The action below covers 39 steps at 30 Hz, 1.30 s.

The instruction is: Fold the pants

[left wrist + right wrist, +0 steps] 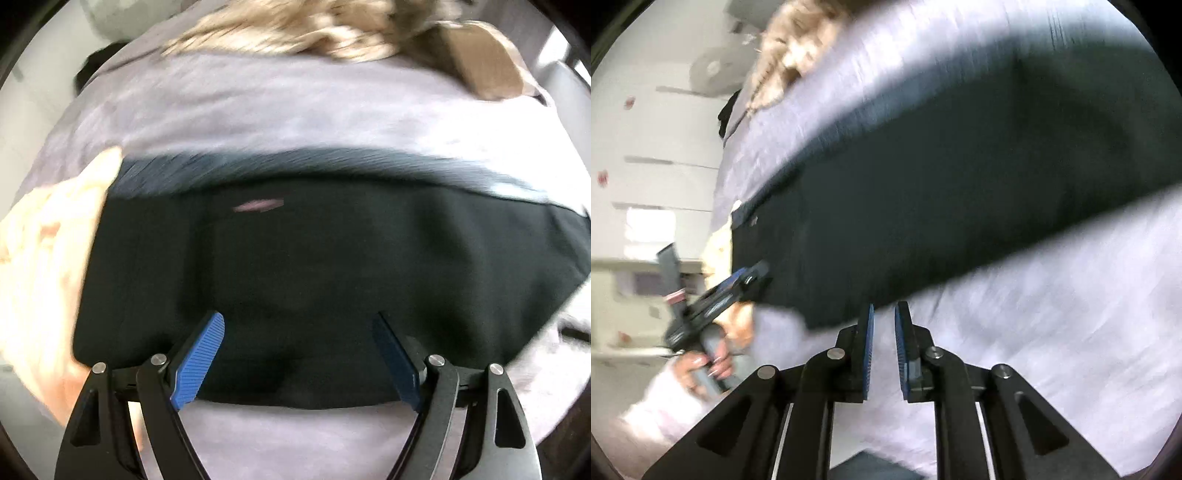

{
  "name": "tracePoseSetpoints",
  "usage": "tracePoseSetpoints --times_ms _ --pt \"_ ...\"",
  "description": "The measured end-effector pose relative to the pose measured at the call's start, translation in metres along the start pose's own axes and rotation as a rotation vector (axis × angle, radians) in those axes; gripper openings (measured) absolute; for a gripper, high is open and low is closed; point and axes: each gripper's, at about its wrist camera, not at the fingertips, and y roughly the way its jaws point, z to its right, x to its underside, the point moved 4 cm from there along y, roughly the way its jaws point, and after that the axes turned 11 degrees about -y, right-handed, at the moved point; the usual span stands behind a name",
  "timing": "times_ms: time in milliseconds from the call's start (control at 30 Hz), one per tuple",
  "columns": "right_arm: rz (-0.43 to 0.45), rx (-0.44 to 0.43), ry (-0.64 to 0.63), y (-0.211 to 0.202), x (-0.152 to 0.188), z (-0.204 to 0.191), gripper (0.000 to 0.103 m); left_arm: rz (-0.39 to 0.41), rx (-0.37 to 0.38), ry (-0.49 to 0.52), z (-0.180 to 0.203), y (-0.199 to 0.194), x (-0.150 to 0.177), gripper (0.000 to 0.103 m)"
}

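Dark folded pants (314, 266) lie flat on a lilac bed sheet (280, 110); they also show in the right wrist view (942, 192), running from lower left to upper right. My left gripper (299, 321) is open wide, its blue pads (199, 362) over the pants' near edge, holding nothing. My right gripper (884, 314) has its jaws close together with a narrow gap, just off the pants' near edge above the sheet (1052, 332), with no cloth between them. The left gripper (738, 284) shows at the pants' left end in the right wrist view. Both views are motion-blurred.
A beige furry blanket (303, 33) and a brown cushion (484, 62) lie at the far side of the bed. A pale cream cloth (48, 258) lies to the left of the pants. White drawers (657, 155) stand beyond the bed's left side.
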Motion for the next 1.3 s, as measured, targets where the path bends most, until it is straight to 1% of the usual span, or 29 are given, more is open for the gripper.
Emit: tracePoseSetpoints --times_ms 33,67,100,133,167,200,233,267,300,367,400,433,467,533,600,667,733,800,900,933,1000,1067,1133,1200,1300 --pt "0.03 0.034 -0.035 -0.007 -0.012 -0.001 0.015 0.002 0.021 0.025 0.015 -0.001 0.002 0.084" --pt "0.056 0.07 -0.061 -0.011 -0.024 0.001 0.017 -0.001 0.045 0.054 0.034 0.002 0.005 0.084" --pt "0.06 0.105 -0.071 -0.008 -0.032 0.006 0.02 -0.009 0.053 0.068 0.046 0.007 0.006 0.084" --pt "0.04 0.141 -0.07 -0.004 -0.031 0.017 0.029 -0.037 0.048 0.088 0.063 0.019 0.012 0.084" --pt "0.012 0.167 -0.068 0.005 -0.028 0.023 0.032 -0.063 0.041 0.1 0.071 0.03 0.018 0.084" --pt "-0.022 0.176 -0.064 0.016 -0.021 0.03 0.032 -0.08 0.028 0.113 0.076 0.042 0.026 0.084" --pt "-0.018 0.158 -0.057 0.022 -0.013 0.037 0.032 -0.062 0.01 0.13 0.077 0.046 0.032 0.086" --pt "0.01 0.124 -0.038 0.02 -0.006 0.043 0.031 -0.036 0.002 0.156 0.078 0.046 0.036 0.086" --pt "0.017 0.095 -0.009 0.015 -0.001 0.047 0.03 -0.036 0.005 0.167 0.078 0.043 0.037 0.086" --pt "0.011 0.078 0.027 0.008 0.004 0.051 0.03 -0.066 0.017 0.157 0.075 0.039 0.033 0.086" --pt "0.002 0.07 0.039 0.005 0.004 0.052 0.032 -0.075 0.02 0.151 0.073 0.035 0.028 0.086" --pt "-0.01 0.064 0.044 0.004 0.004 0.05 0.032 -0.06 0.018 0.147 0.071 0.029 0.02 0.086" --pt "-0.016 0.069 0.036 0.0 0.003 0.047 0.032 -0.023 0.019 0.143 0.069 0.022 0.008 0.086" --pt "0.006 0.083 -0.006 -0.003 -0.004 0.033 0.033 0.036 0.02 0.122 0.065 0.014 -0.016 0.086" --pt "0.031 0.093 -0.042 -0.008 -0.016 0.022 0.034 0.071 0.003 0.08 0.057 0.021 -0.047 0.086" --pt "0.037 0.09 -0.037 -0.006 -0.021 0.017 0.034 0.096 -0.045 0.032 0.044 0.038 -0.075 0.086" --pt "0.029 0.086 -0.032 -0.004 -0.024 0.014 0.034 0.092 -0.103 -0.023 0.025 0.058 -0.089 0.086" --pt "0.013 0.088 -0.035 -0.003 -0.022 0.013 0.034 0.083 -0.114 -0.083 0.01 0.073 -0.103 0.086" --pt "-0.002 0.092 -0.026 -0.004 -0.013 0.014 0.035 0.084 -0.165 -0.116 -0.007 0.076 -0.118 0.086" --pt "-0.004 0.097 -0.018 -0.006 -0.01 0.016 0.036 0.075 -0.168 -0.13 -0.012 0.075 -0.119 0.086" --pt "-0.006 0.104 0.012 -0.009 -0.005 0.022 0.047 0.056 -0.155 -0.155 -0.02 0.071 -0.12 0.086" --pt "0.001 0.108 0.044 -0.016 0.001 0.027 0.049 0.045 -0.144 -0.134 -0.02 0.06 -0.113 0.086" --pt "0.011 0.107 0.063 -0.021 0.004 0.03 0.049 0.036 -0.14 -0.083 -0.011 0.048 -0.099 0.086" --pt "0.024 0.101 0.086 -0.029 0.008 0.034 0.052 0.014 -0.121 -0.04 0.009 0.036 -0.078 0.086" --pt "0.038 0.097 0.115 -0.038 0.014 0.041 0.053 -0.026 -0.07 0.036 0.045 0.022 -0.049 0.086"
